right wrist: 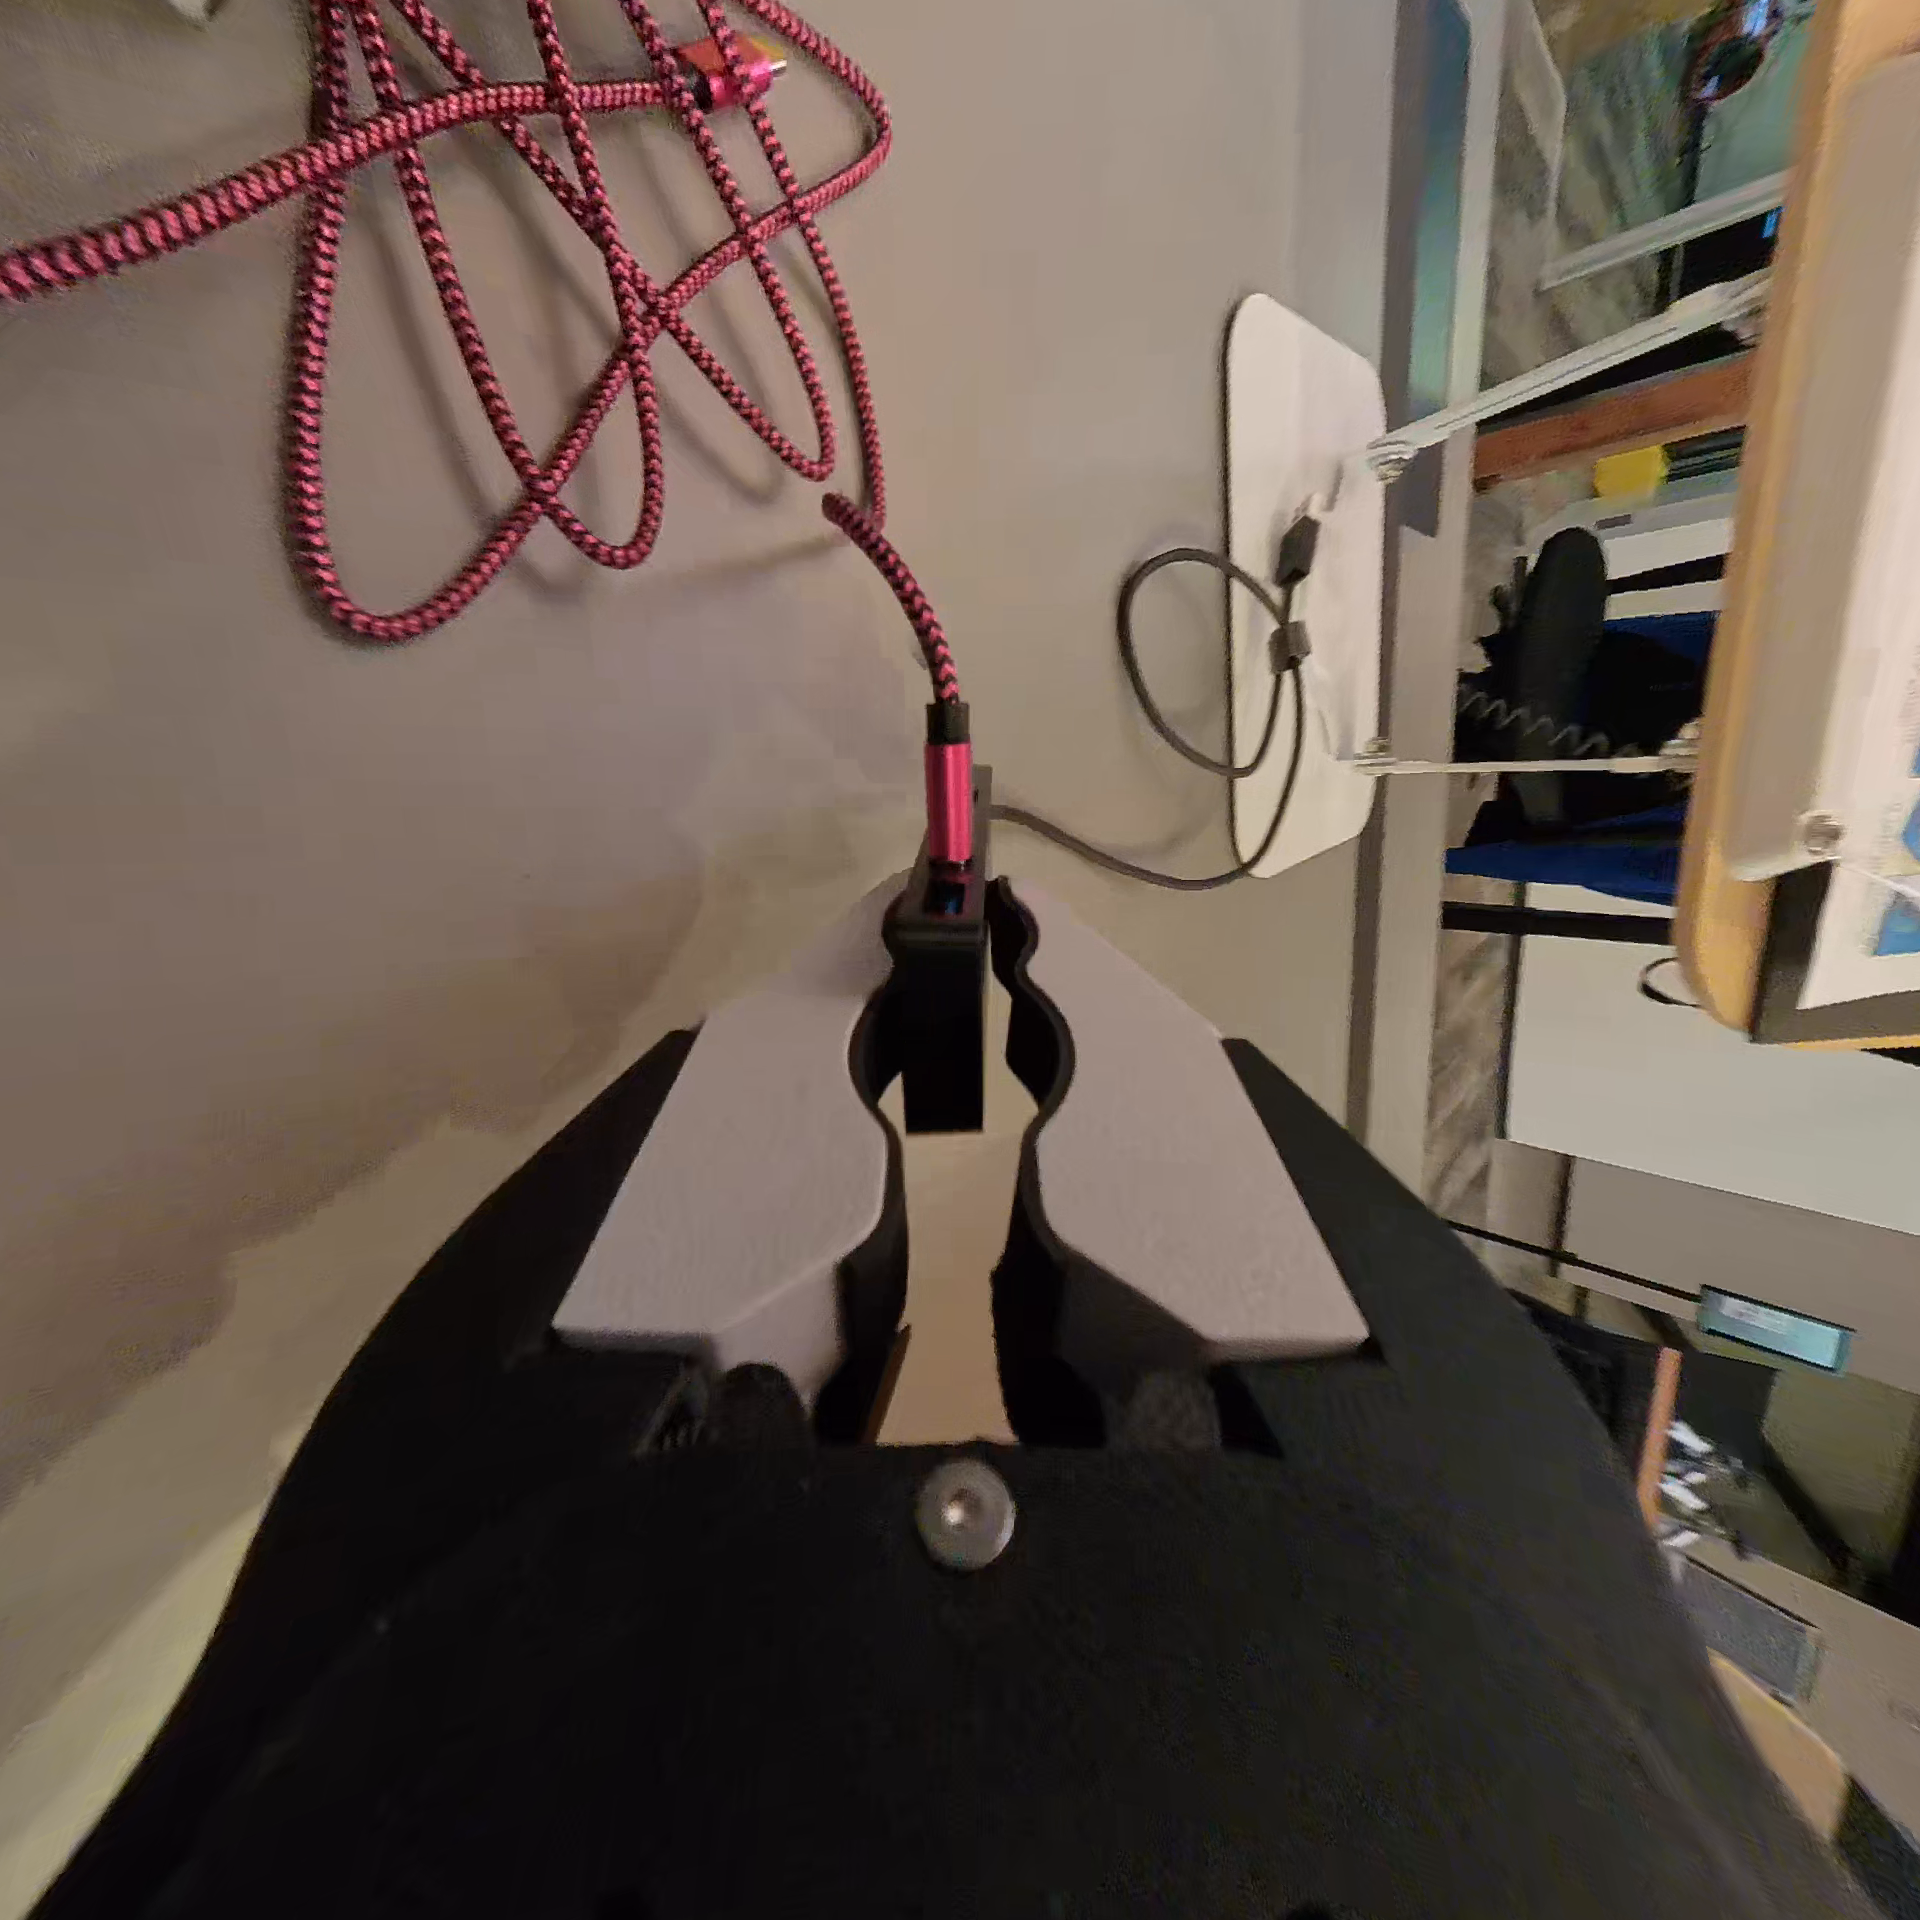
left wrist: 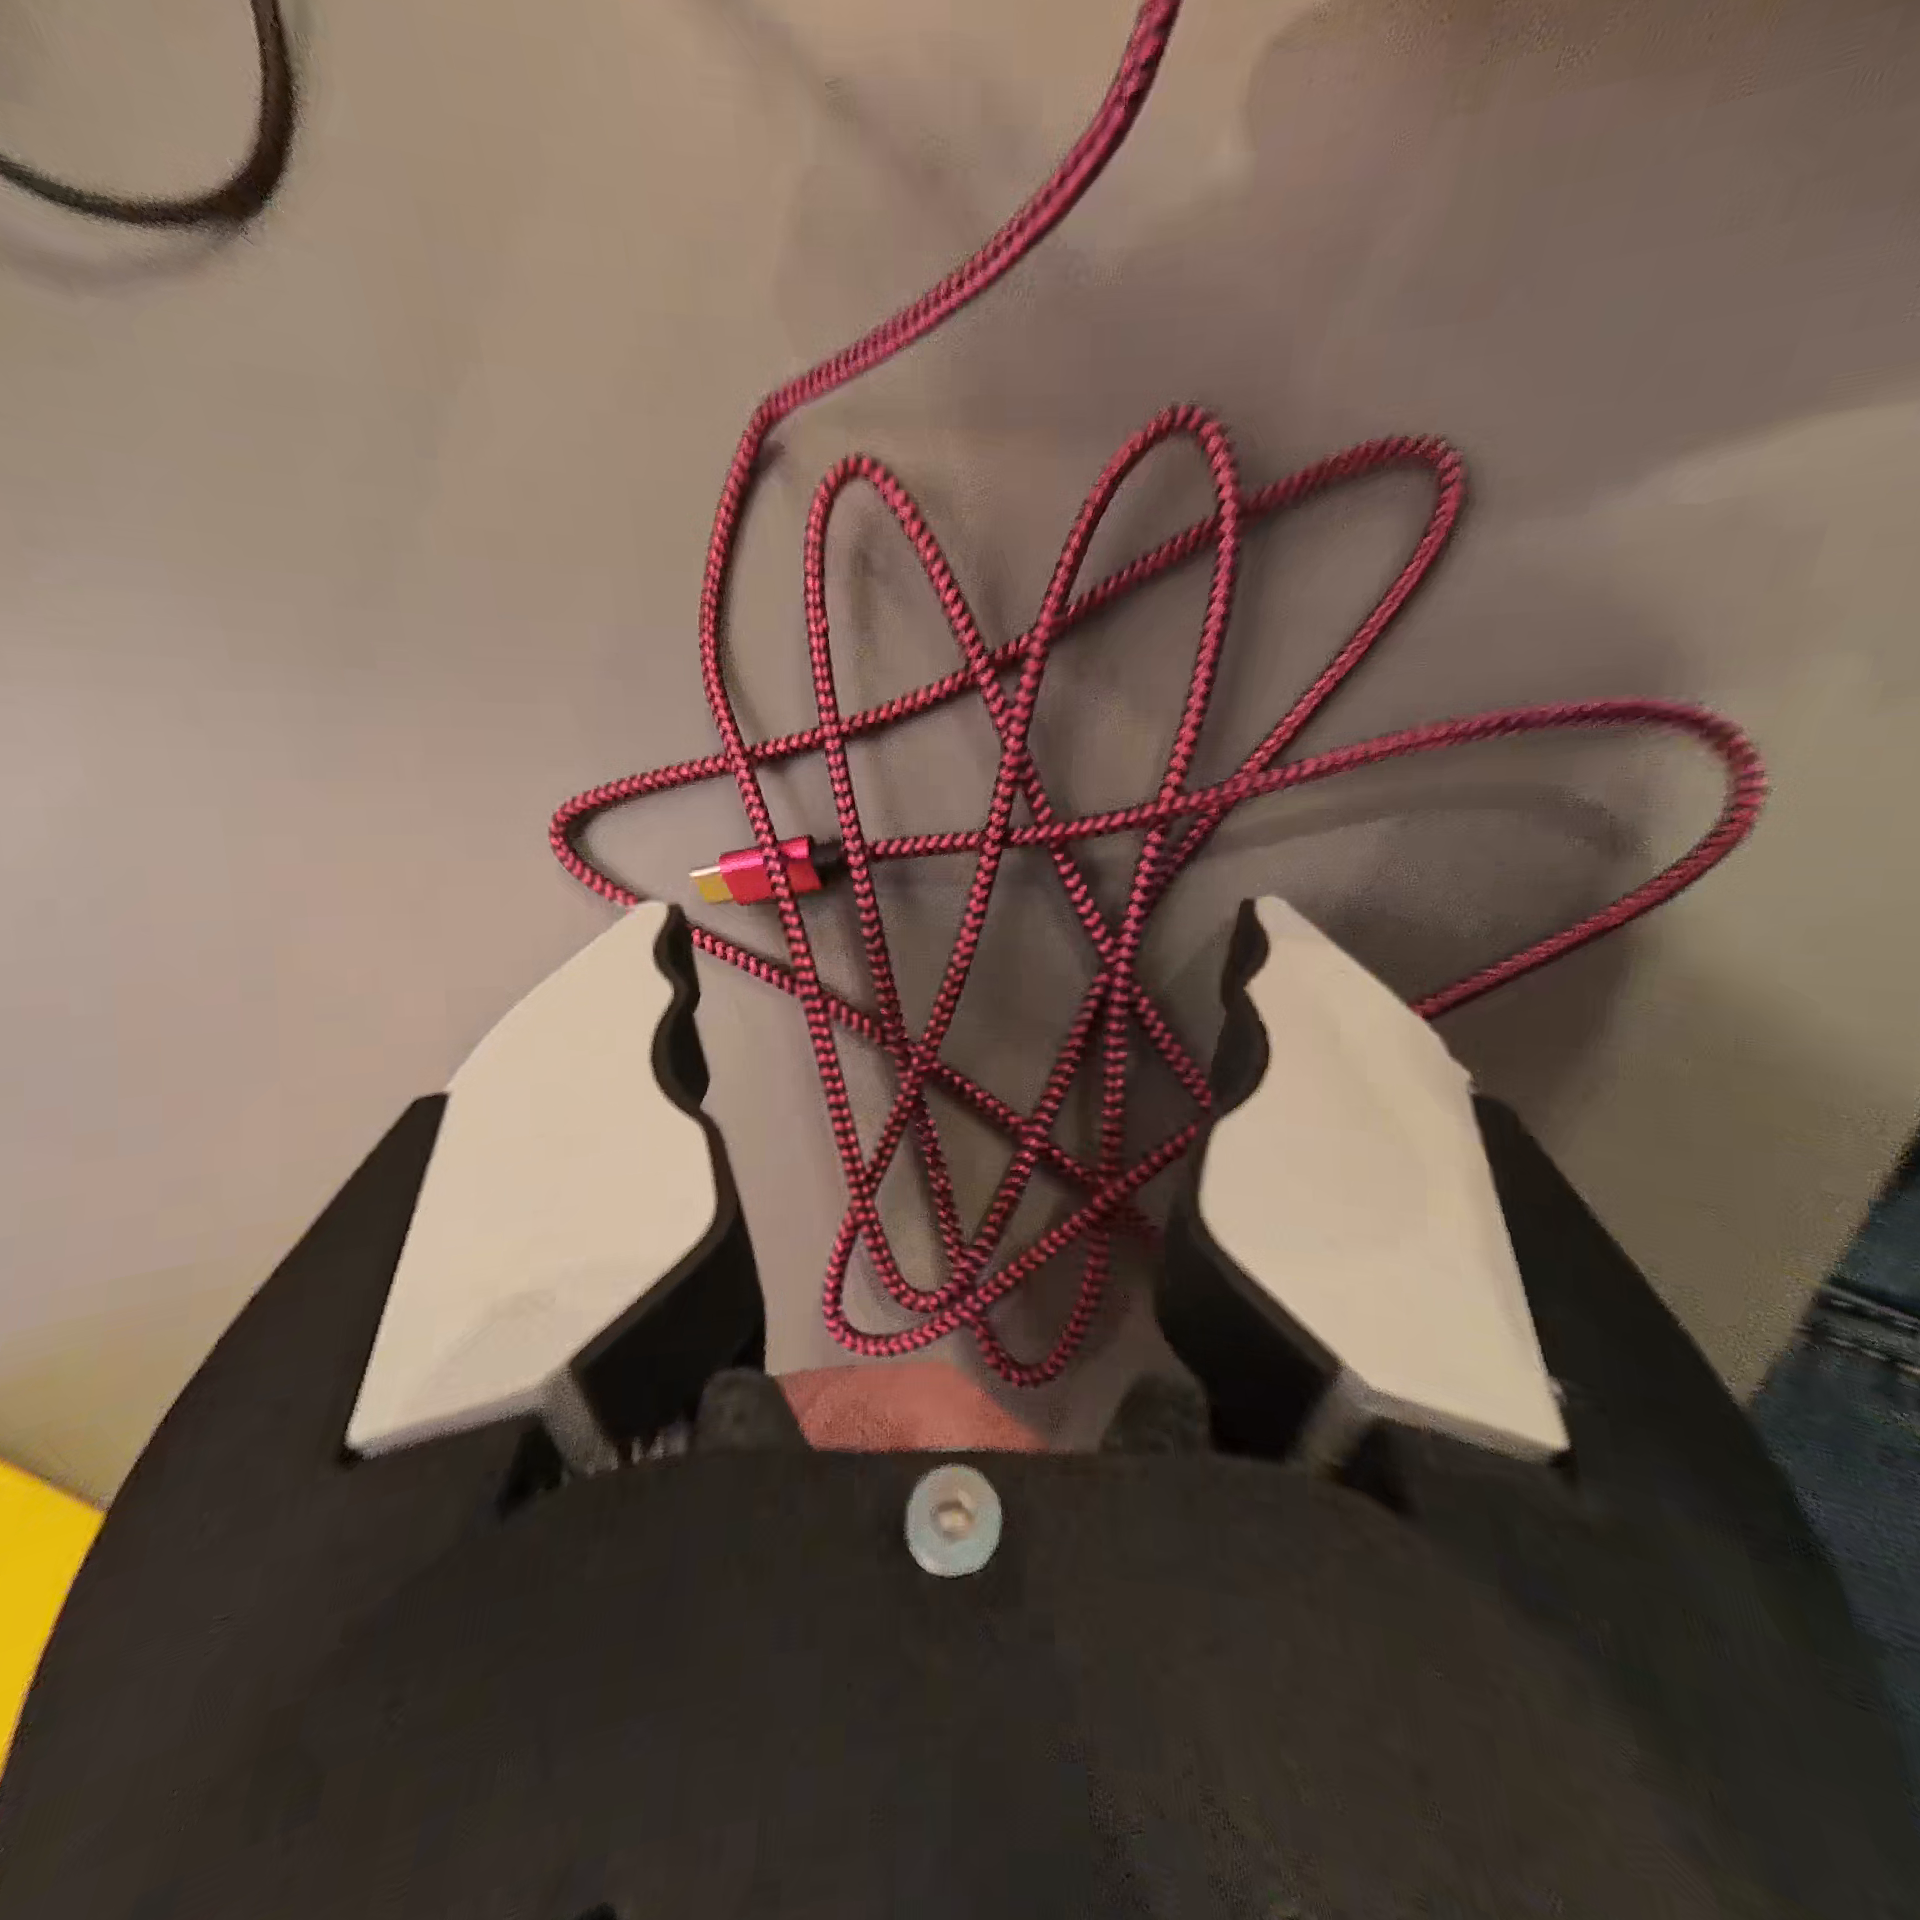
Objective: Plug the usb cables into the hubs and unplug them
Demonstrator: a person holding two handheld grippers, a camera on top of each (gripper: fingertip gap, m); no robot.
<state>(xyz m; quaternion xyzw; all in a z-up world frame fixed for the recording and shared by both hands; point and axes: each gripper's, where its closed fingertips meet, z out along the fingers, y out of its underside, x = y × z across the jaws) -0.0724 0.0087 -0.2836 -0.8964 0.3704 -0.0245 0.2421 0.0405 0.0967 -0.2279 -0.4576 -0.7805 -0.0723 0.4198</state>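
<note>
A pink-and-black braided USB cable [left wrist: 997, 790] lies in tangled loops on the grey table. Its small free plug [left wrist: 758, 873], pink with a gold tip, lies just past my left fingertip. My left gripper [left wrist: 961, 914] is open and empty, hovering over the loops. In the right wrist view, my right gripper [right wrist: 940, 914] is shut on a black USB hub [right wrist: 943, 997]. The cable's other pink plug [right wrist: 948, 800] sits in the hub's port. The cable loops [right wrist: 582, 301] lie further left, with the free plug [right wrist: 732, 68] at the top.
The hub's grey lead [right wrist: 1164, 665] curls to a white monitor stand base [right wrist: 1304, 582] at the table's right. A dark cable [left wrist: 187, 177] lies at the far left. A yellow thing [left wrist: 42, 1558] shows at the lower left. Shelves and clutter lie beyond the table edge [right wrist: 1392, 727]. Tip to tip, the grippers are about 15 cm apart.
</note>
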